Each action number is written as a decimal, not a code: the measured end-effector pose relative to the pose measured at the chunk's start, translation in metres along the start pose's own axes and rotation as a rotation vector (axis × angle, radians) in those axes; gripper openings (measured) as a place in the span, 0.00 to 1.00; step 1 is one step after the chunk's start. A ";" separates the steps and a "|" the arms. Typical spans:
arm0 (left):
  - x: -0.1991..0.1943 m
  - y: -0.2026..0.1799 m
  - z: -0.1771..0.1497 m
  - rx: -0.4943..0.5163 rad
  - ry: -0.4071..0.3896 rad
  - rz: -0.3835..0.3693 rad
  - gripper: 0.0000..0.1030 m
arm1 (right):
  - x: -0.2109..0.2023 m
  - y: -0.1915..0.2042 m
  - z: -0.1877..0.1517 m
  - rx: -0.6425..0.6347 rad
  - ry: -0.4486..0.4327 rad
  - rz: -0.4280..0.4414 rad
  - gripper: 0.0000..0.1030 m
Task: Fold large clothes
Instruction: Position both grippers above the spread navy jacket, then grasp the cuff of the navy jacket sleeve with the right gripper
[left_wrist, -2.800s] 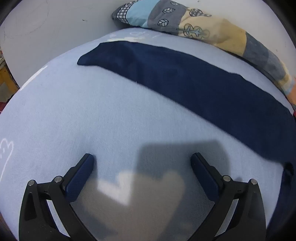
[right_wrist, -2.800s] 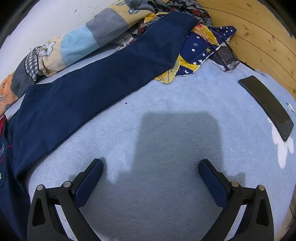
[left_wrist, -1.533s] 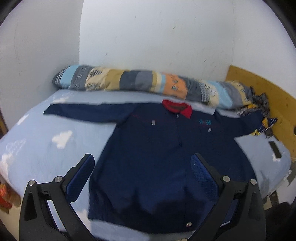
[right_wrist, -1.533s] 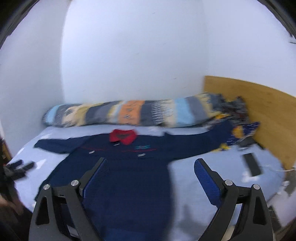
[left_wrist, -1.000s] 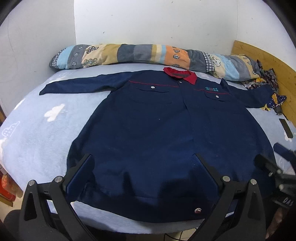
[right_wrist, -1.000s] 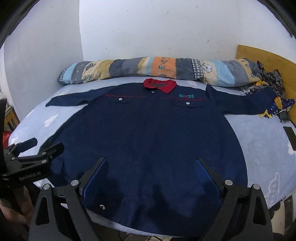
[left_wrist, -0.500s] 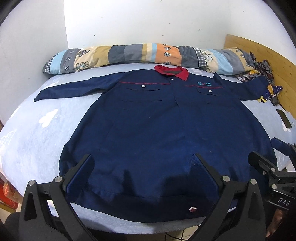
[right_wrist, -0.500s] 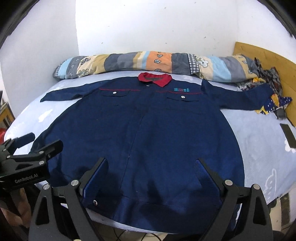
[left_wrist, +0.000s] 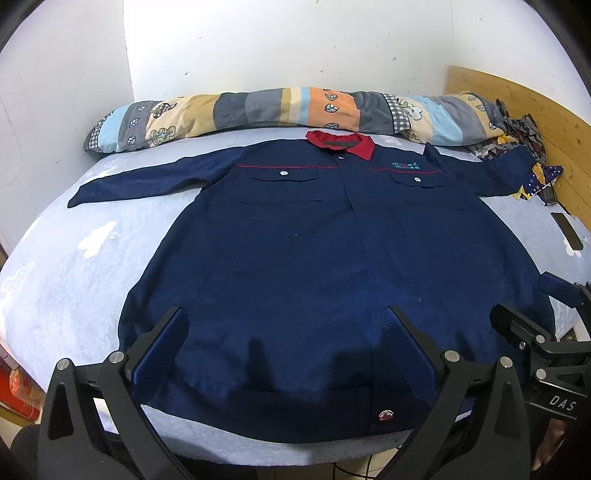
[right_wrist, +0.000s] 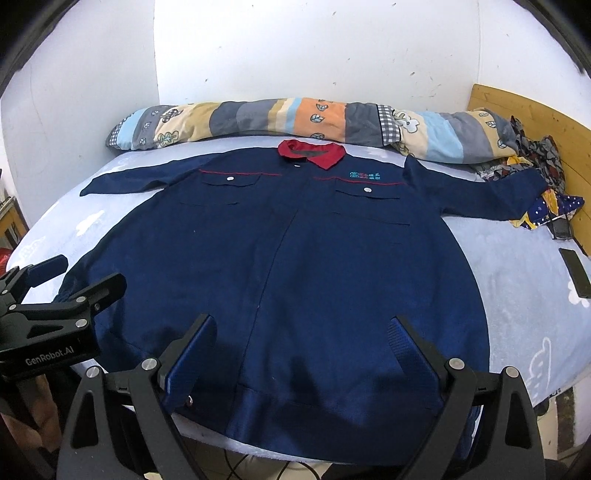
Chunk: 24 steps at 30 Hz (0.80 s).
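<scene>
A large navy work jacket (left_wrist: 325, 251) with a red collar (left_wrist: 341, 141) lies flat, front up, on the light blue bed (left_wrist: 85, 254), both sleeves spread sideways. It also shows in the right wrist view (right_wrist: 295, 266). My left gripper (left_wrist: 286, 325) is open and empty, above the jacket's hem near the bed's front edge. My right gripper (right_wrist: 301, 332) is open and empty, also above the hem. Each gripper shows in the other's view: the right one (left_wrist: 532, 306) at the right, the left one (right_wrist: 70, 277) at the left.
A long patchwork bolster (left_wrist: 280, 110) lies along the back wall. A heap of patterned clothes (right_wrist: 535, 162) sits at the back right by the wooden headboard (right_wrist: 532, 110); the right sleeve end rests on it. A dark phone (right_wrist: 578, 273) lies on the bed at the right.
Both grippers pulled back from the sleeves to the foot of the bed and now face the whole jacket. In the last half second they came a little closer to the hem.
</scene>
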<state>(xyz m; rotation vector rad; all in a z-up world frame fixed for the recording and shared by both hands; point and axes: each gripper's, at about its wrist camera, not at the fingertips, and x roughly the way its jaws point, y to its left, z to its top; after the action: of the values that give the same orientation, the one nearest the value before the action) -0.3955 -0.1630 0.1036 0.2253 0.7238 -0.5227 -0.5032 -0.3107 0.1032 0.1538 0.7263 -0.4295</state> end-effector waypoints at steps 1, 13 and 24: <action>0.000 0.000 -0.001 0.002 -0.001 0.000 1.00 | 0.000 0.000 0.000 0.004 -0.002 0.002 0.93; 0.000 -0.004 -0.002 0.012 -0.010 0.008 1.00 | 0.000 0.000 -0.004 0.005 0.004 0.008 0.93; -0.002 -0.002 -0.001 -0.001 -0.012 0.006 1.00 | 0.001 -0.002 -0.001 0.031 0.019 0.006 0.93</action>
<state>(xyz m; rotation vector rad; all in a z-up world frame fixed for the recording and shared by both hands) -0.3984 -0.1635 0.1040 0.2229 0.7119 -0.5176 -0.5038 -0.3122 0.1016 0.1890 0.7379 -0.4341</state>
